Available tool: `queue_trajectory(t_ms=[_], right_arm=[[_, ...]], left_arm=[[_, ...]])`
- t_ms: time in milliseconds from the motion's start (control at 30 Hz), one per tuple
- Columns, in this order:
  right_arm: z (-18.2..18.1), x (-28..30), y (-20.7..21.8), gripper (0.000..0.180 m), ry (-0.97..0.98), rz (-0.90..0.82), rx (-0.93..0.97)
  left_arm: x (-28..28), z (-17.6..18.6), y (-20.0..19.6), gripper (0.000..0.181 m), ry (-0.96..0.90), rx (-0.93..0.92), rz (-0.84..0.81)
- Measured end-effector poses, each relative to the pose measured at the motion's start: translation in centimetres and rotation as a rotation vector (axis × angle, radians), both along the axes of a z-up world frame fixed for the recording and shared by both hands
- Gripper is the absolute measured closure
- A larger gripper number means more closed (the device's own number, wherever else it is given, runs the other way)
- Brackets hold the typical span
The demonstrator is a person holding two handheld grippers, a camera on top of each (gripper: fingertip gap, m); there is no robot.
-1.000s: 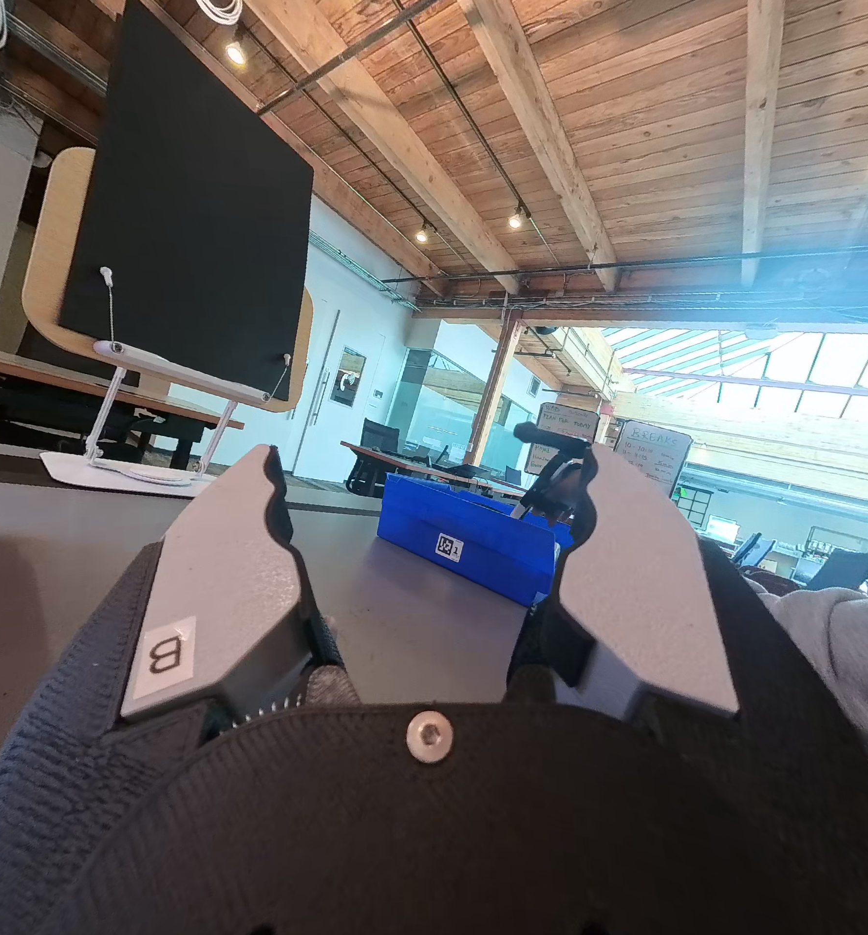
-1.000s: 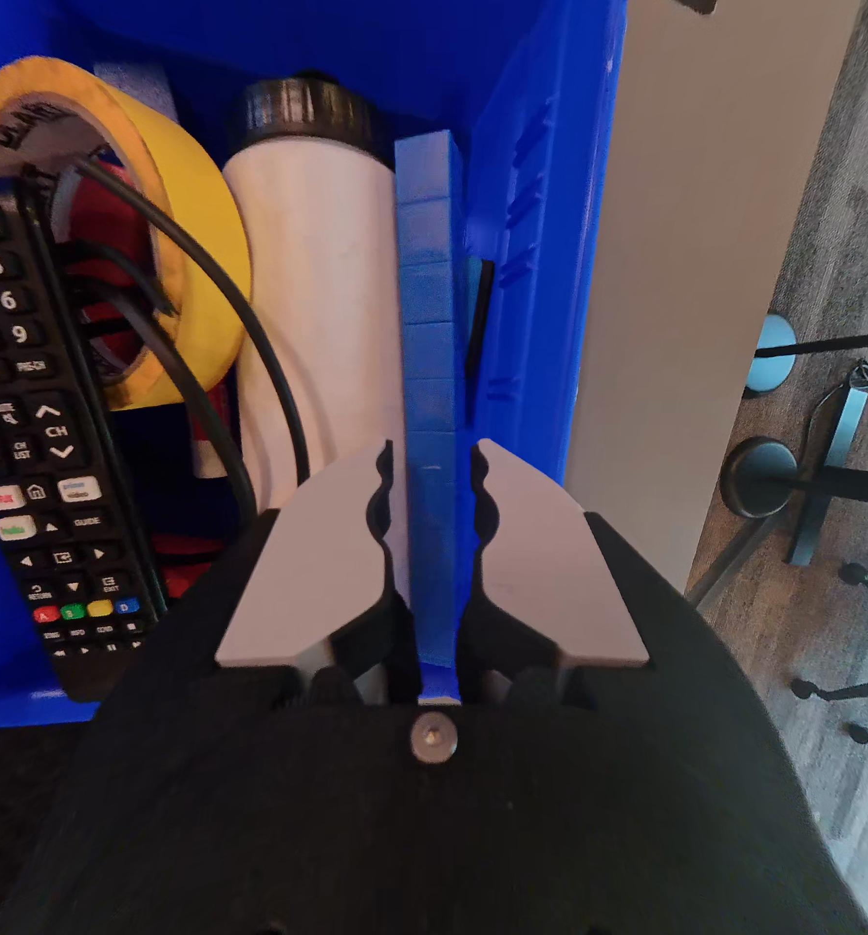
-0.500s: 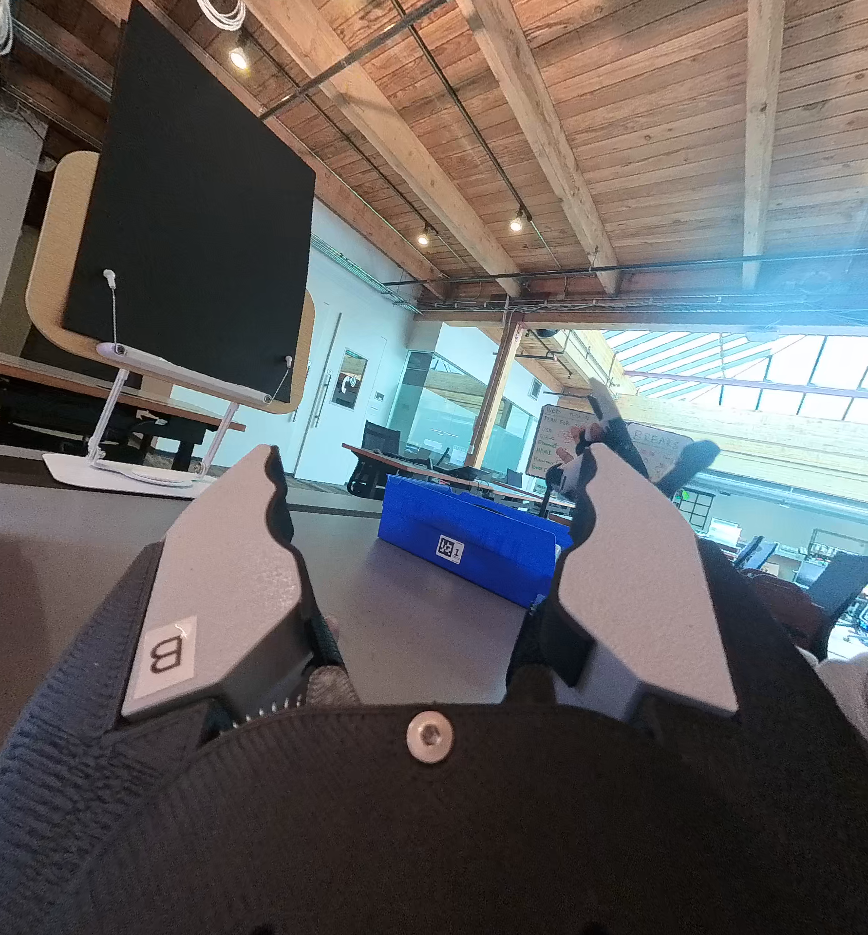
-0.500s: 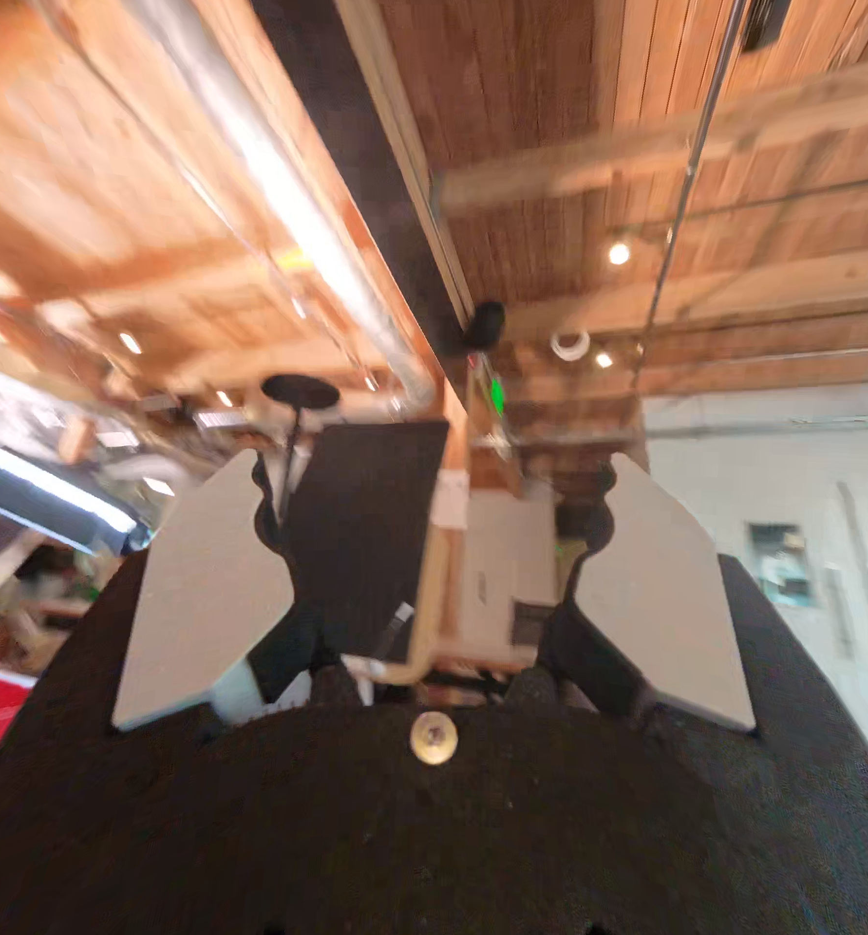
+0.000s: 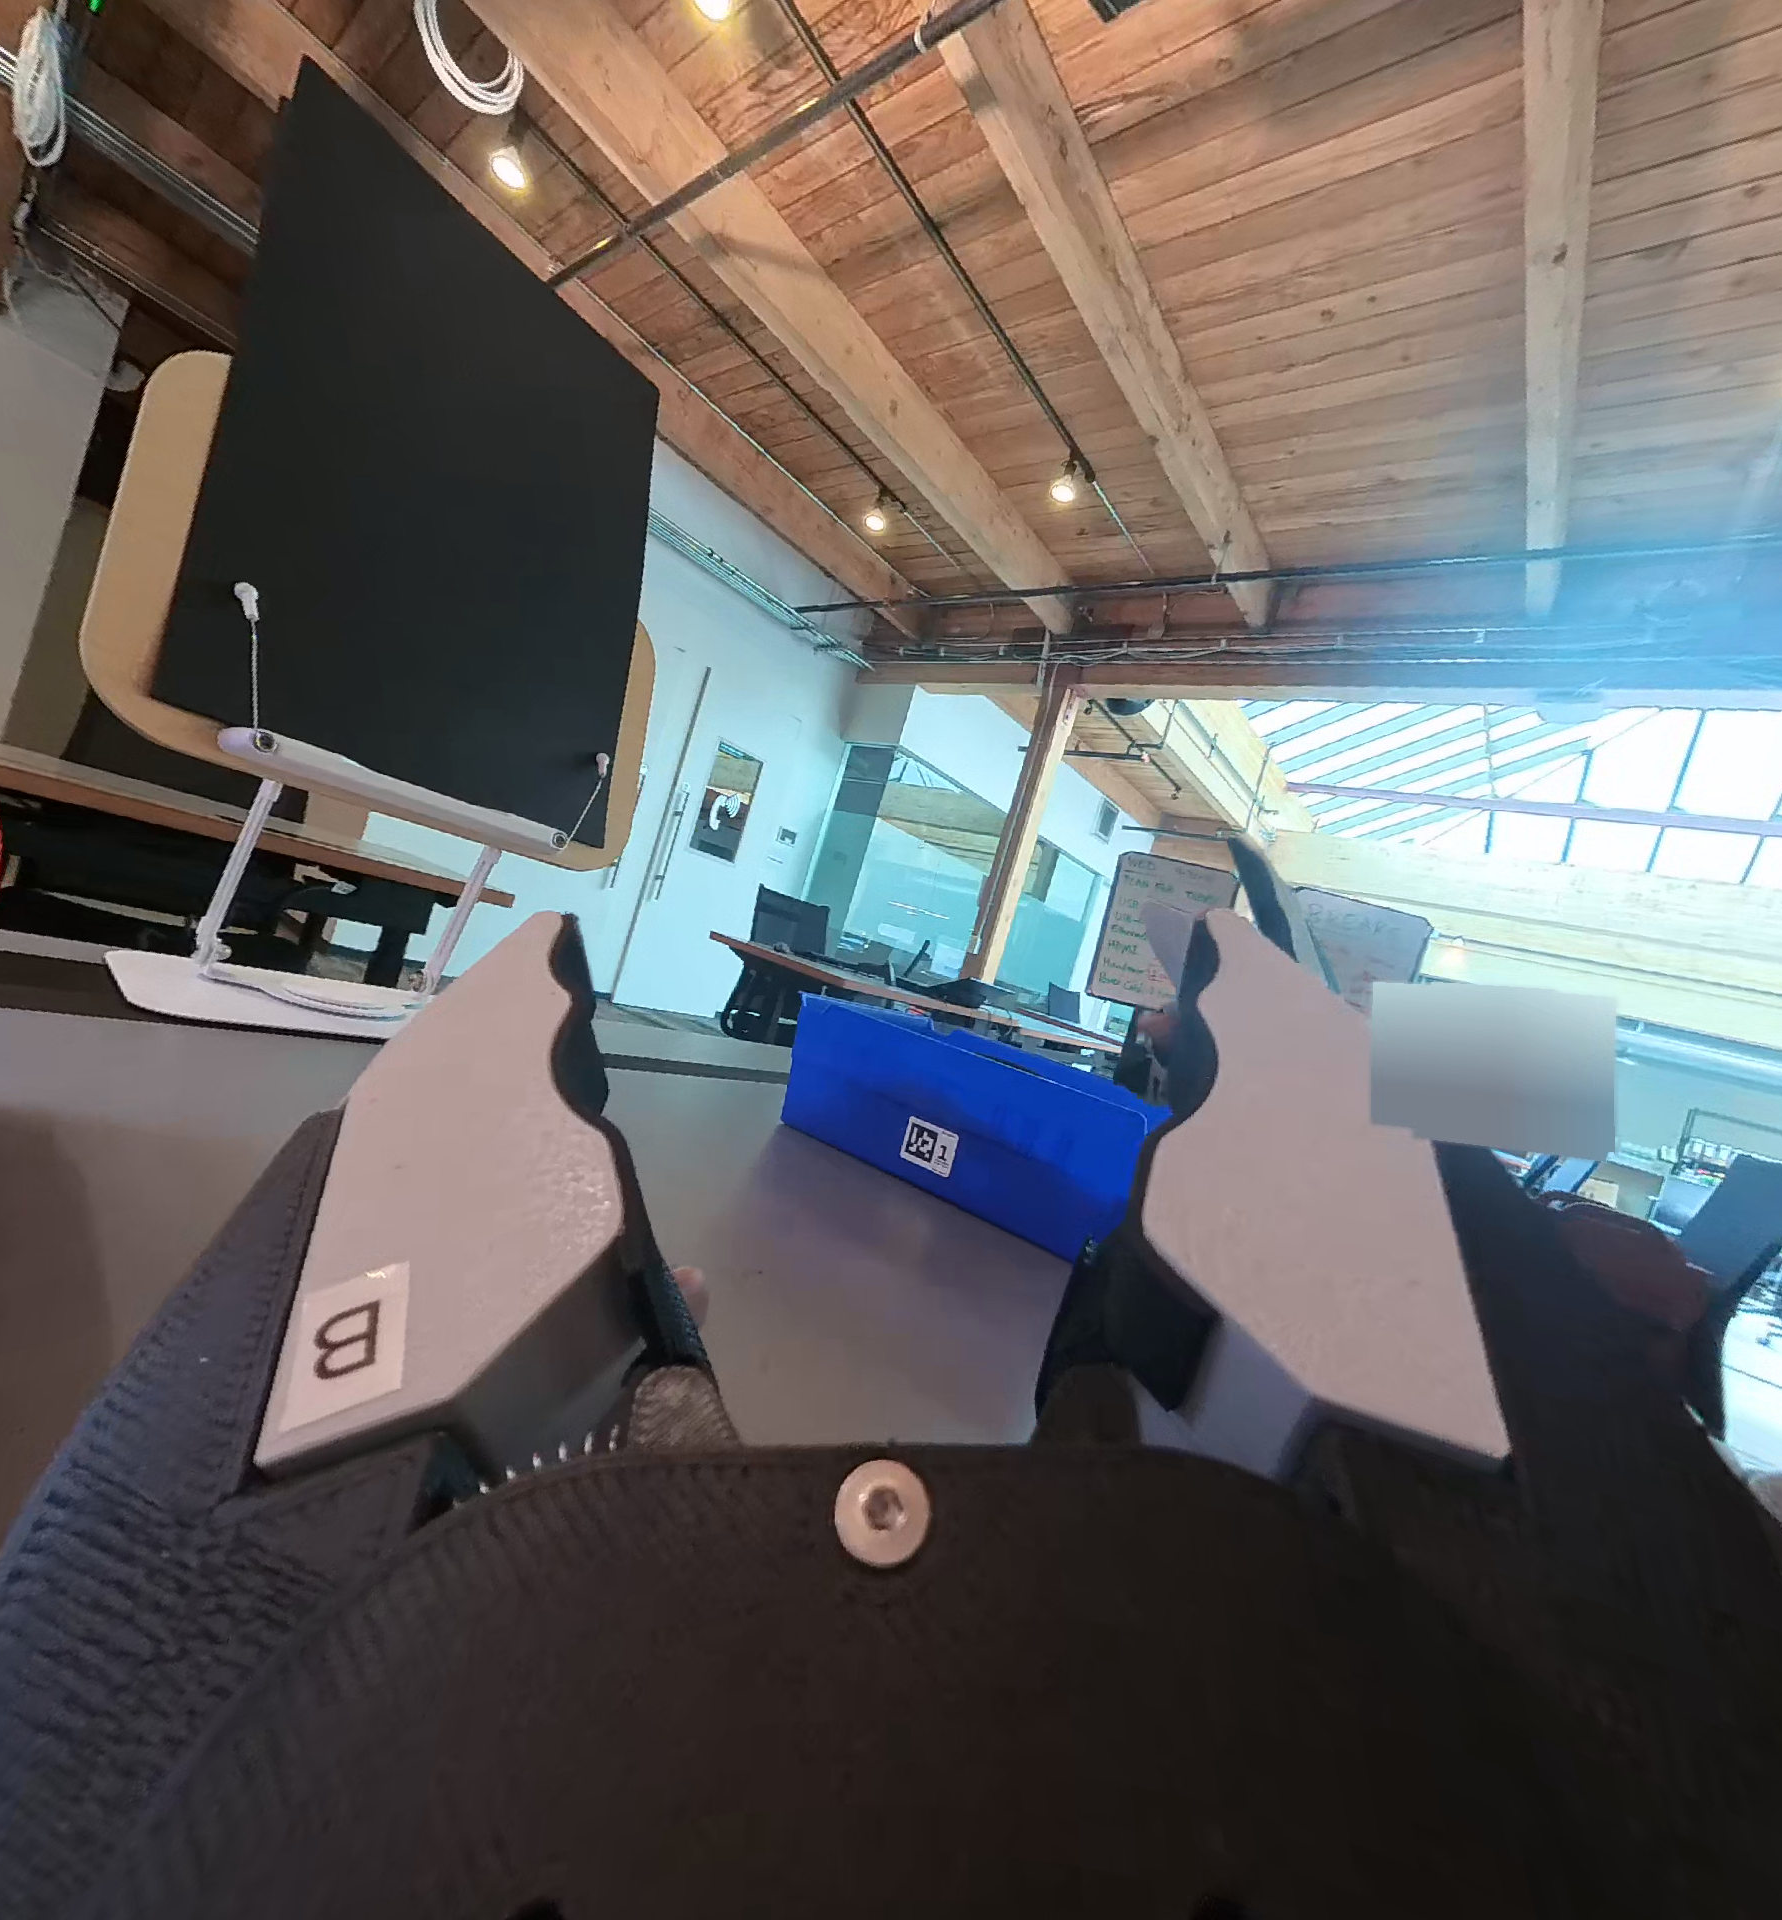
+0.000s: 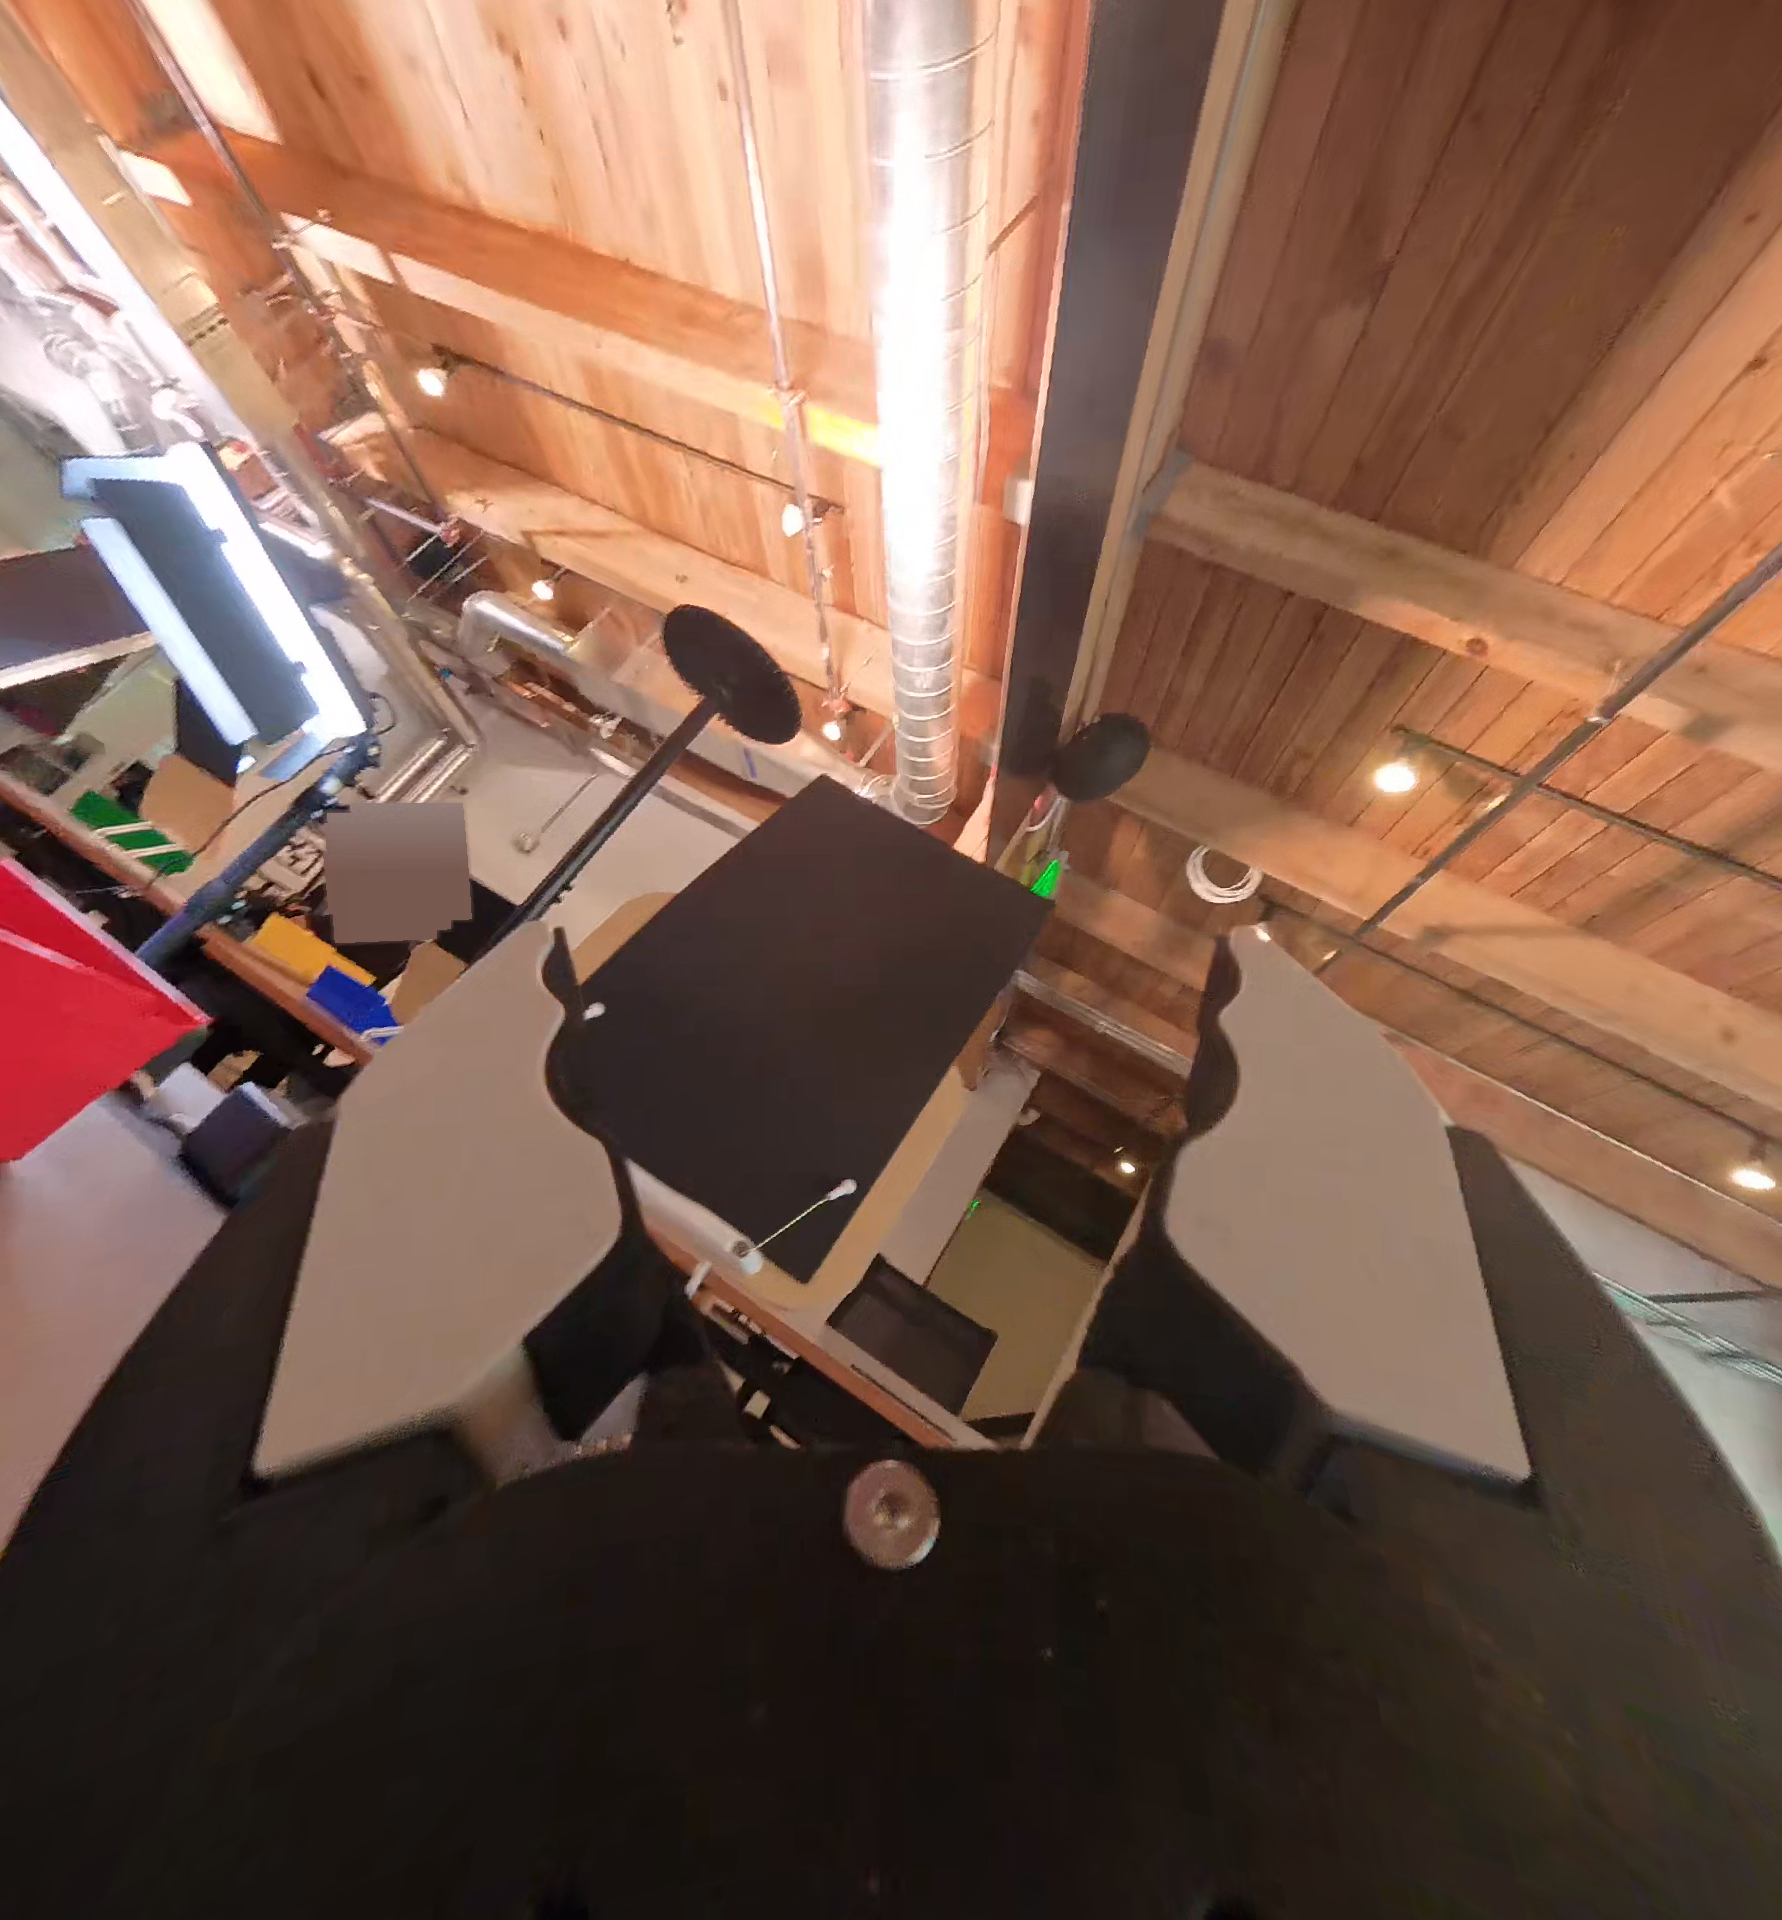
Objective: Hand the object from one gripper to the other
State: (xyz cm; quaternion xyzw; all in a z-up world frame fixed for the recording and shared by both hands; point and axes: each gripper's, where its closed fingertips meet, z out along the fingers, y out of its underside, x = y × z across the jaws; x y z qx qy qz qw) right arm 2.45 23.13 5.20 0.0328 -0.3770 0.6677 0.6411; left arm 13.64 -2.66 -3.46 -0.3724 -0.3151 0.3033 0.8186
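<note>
Left wrist view shows the left gripper point(image 5: 882, 1049) low over the grey table point(image 5: 845, 1299), jaws spread, nothing between them. Beyond it sits a blue bin point(image 5: 970, 1143); its contents are hidden. Right wrist view has the right gripper point(image 6: 887, 1039) tilted at the ceiling, likewise released and bare, a red bin point(image 6: 25, 1039) off left. No object is held or visible; a pickup seems needed first.

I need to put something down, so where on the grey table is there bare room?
The grey table lies bare between the left gripper and the blue bin, and leftward toward the white stand base. A red bin takes up the far left. The blue bin's inside is hidden.
</note>
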Motion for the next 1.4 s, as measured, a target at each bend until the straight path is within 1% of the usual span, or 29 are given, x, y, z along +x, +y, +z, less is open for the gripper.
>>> queue_trajectory(t_ms=[67,100,167,200,233,333,400,433,467,567,600,667,700,767,867,933,967,1033,1067,1100,1167,1233,1333,1400], right_arm=[[-0.7,0.4,-1.0,0.075,0.003,0.003,0.053],[-1.0,1.0,-1.7,0.083,0.03,0.01,0.088],[-1.6,3.2,-3.2,0.096,0.089,0.101,0.13],[-1.9,4.3,-3.9,0.099,0.095,0.164,0.138],[-2.1,5.1,-4.4,0.1,0.088,0.21,0.141],[-3.2,6.2,-6.0,0.107,0.084,0.249,0.199],[-3.9,6.7,-6.9,0.112,0.106,0.244,0.254],[-4.1,6.9,-7.2,0.114,0.095,0.261,0.266],[-4.3,6.9,-7.5,0.114,0.068,0.29,0.268],[-4.7,6.6,-7.7,0.118,-0.007,0.347,0.261],[-4.8,6.5,-7.8,0.12,-0.019,0.351,0.264],[-5.2,6.2,-8.0,0.122,-0.036,0.35,0.283],[-5.4,6.2,-8.1,0.123,-0.042,0.349,0.292],[-5.5,6.2,-8.2,0.123,-0.045,0.349,0.298],[-5.5,6.2,-8.3,0.124,-0.048,0.356,0.298],[-5.5,6.2,-8.3,0.125,-0.049,0.357,0.298],[-5.5,6.2,-8.3,0.126,-0.048,0.354,0.301],[-5.6,6.2,-8.4,0.127,-0.04,0.345,0.31],[-5.6,6.2,-8.4,0.127,-0.036,0.343,0.31],[-5.5,6.3,-8.4,0.127,-0.037,0.345,0.307],[-5.5,6.3,-8.3,0.127,-0.046,0.353,0.298],[-5.4,6.2,-8.2,0.128,-0.055,0.358,0.291],[-5.4,6.3,-8.2,0.128,-0.054,0.363,0.291],[-5.4,6.4,-8.3,0.128,-0.046,0.361,0.295]], left_arm=[[0.0,0.1,-0.3,0.077,-0.008,0.002,0.019],[0.1,0.1,-0.8,0.083,-0.02,-0.001,0.05],[0.2,0.3,-2.5,0.094,-0.067,-0.035,0.14],[0.3,0.4,-3.6,0.102,-0.106,-0.078,0.185],[0.4,0.4,-4.9,0.106,-0.156,-0.136,0.24],[0.8,0.3,-11.0,0.108,-0.323,-0.358,0.487],[0.8,-0.5,-16.6,0.109,-0.489,-0.533,0.694],[0.7,-1.1,-19.4,0.11,-0.59,-0.608,0.771],[0.4,-2.0,-21.5,0.111,-0.69,-0.666,0.805],[-1.4,-5.8,-25.7,0.111,-1.0,-0.789,0.766],[-2.0,-6.8,-26.9,0.112,-1.075,-0.829,0.782],[-2.9,-8.2,-28.9,0.114,-1.162,-0.877,0.831],[-3.2,-8.9,-29.3,0.121,-1.209,-0.881,0.82],[-3.7,-9.7,-29.7,0.122,-1.253,-0.861,0.81],[-4.1,-9.7,-30.2,0.121,-1.26,-0.825,0.838],[-4.6,-9.5,-29.9,0.123,-1.231,-0.799,0.811],[-5.0,-9.3,-29.2,0.134,-1.2,-0.78,0.771],[-5.6,-9.1,-28.1,0.142,-1.161,-0.757,0.726],[-5.7,-9.2,-28.0,0.142,-1.159,-0.772,0.73],[-5.7,-9.1,-28.4,0.141,-1.167,-0.799,0.769],[-5.5,-8.3,-29.8,0.133,-1.154,-0.877,0.89],[-5.3,-7.7,-30.5,0.131,-1.144,-0.935,0.957],[-5.2,-9.0,-31.0,0.128,-1.227,-0.958,0.91],[-5.5,-9.6,-31.0,0.128,-1.238,-0.951,0.889]])
